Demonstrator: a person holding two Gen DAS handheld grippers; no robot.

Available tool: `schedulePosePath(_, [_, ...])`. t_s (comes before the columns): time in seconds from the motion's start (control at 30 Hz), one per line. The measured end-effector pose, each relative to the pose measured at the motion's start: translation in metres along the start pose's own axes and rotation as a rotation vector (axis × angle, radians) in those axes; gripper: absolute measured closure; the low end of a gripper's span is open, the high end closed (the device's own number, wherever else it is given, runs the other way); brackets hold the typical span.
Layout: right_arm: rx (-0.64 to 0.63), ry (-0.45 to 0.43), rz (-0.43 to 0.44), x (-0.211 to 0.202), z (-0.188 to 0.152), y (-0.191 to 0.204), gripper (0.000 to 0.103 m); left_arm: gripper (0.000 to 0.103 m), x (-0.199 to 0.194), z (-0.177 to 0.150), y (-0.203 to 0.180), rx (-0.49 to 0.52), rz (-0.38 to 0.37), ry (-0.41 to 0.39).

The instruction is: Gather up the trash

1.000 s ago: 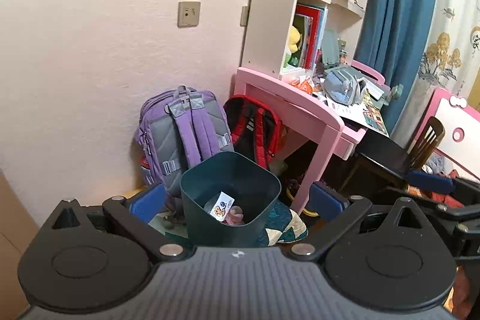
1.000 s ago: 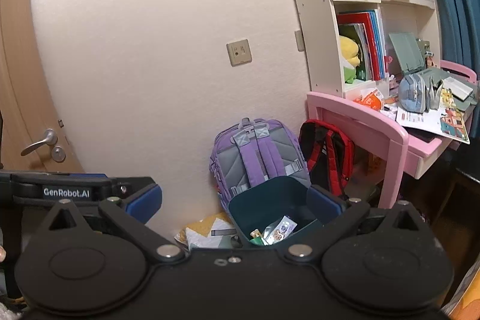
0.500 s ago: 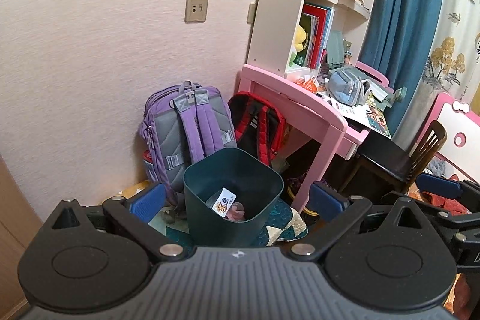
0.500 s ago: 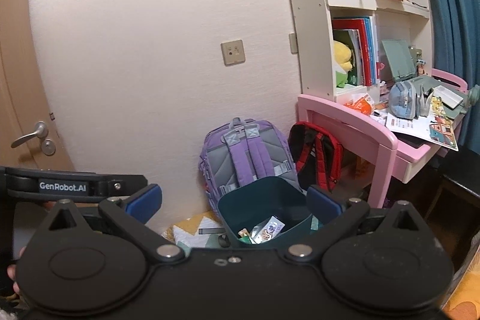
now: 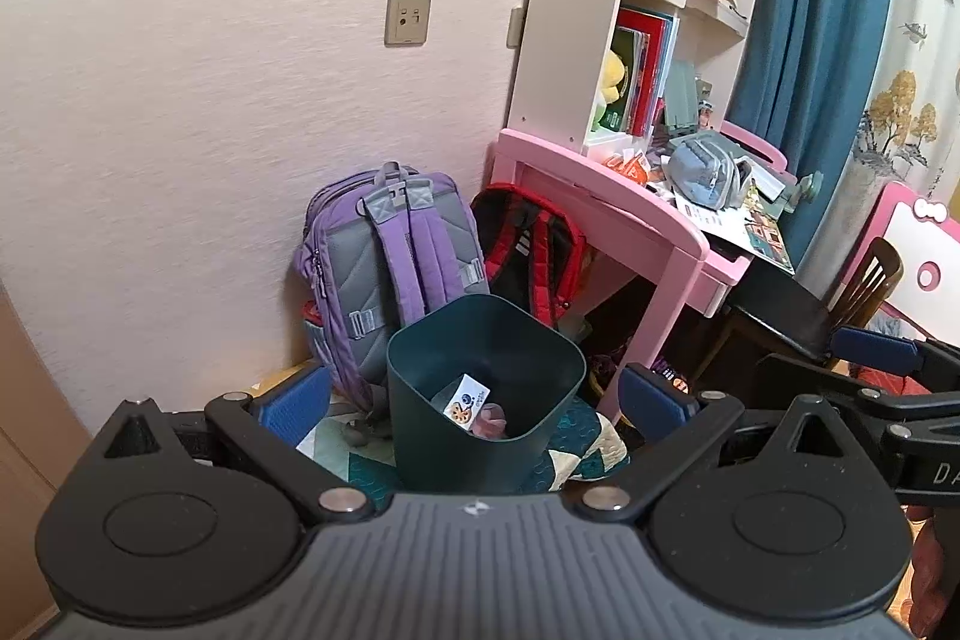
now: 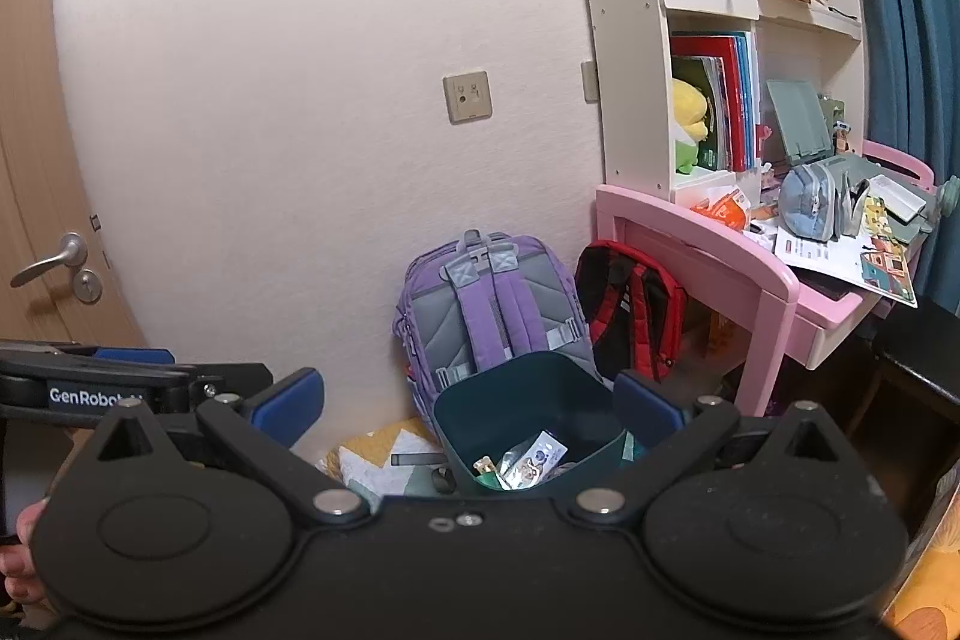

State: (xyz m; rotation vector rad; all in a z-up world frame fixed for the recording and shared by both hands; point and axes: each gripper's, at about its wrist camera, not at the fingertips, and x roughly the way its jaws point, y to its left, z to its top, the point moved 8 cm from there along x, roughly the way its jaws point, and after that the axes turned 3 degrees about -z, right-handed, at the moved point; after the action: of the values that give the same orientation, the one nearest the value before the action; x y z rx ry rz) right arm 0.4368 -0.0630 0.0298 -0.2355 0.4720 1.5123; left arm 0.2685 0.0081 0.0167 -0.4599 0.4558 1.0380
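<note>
the left gripper [image 5: 474, 403] hangs above the floor with its blue-padded fingers spread wide and nothing between them. the right gripper [image 6: 468, 403] is the same, fingers far apart and empty. both point toward a dark green bin [image 5: 486, 394] that stands upright on a patterned mat [image 5: 576, 451] on the floor.

inside the bin lie a few bits of trash: a white wrapper with a printed picture [image 5: 467, 399] leans against the inner wall, and beside it sits something pinkish, too small to name. the right wrist view shows the wrapper [image 6: 537, 460] next to a small green packet [image 6: 487, 467].

just behind the bin a purple backpack [image 5: 390, 268] leans on the wall, and a red and black backpack [image 5: 534, 244] stands beside it under a pink desk [image 5: 606, 208]. the desk is covered with papers and a grey pouch [image 5: 702, 175]. a bookshelf [image 5: 636, 40] rises above the desk. in the right wrist view a door handle [image 6: 51, 259] shows at the far left.
</note>
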Motion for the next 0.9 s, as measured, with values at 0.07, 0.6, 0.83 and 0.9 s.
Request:
schedulePosePath(0.07, [0.001, 0.006, -0.004, 0.003, 0.001, 0.001, 0.000, 0.000, 0.000, 0.000, 0.000, 0.000, 0.002, -0.001])
schedulePosePath(0.6, [0.030, 0.059, -0.002, 0.019, -0.008, -0.004, 0.000, 0.000, 0.012, -0.013, 0.001, 0.003, -0.017, 0.060])
schedulePosePath(0.83, [0.042, 0.064, -0.008, 0.019, -0.011, -0.011, 0.000, 0.000, 0.018, -0.013, -0.002, 0.001, -0.025, 0.070])
schedulePosePath(0.9, [0.045, 0.067, -0.010, 0.020, -0.012, -0.013, 0.000, 0.000, 0.022, -0.013, -0.003, 0.000, -0.028, 0.075])
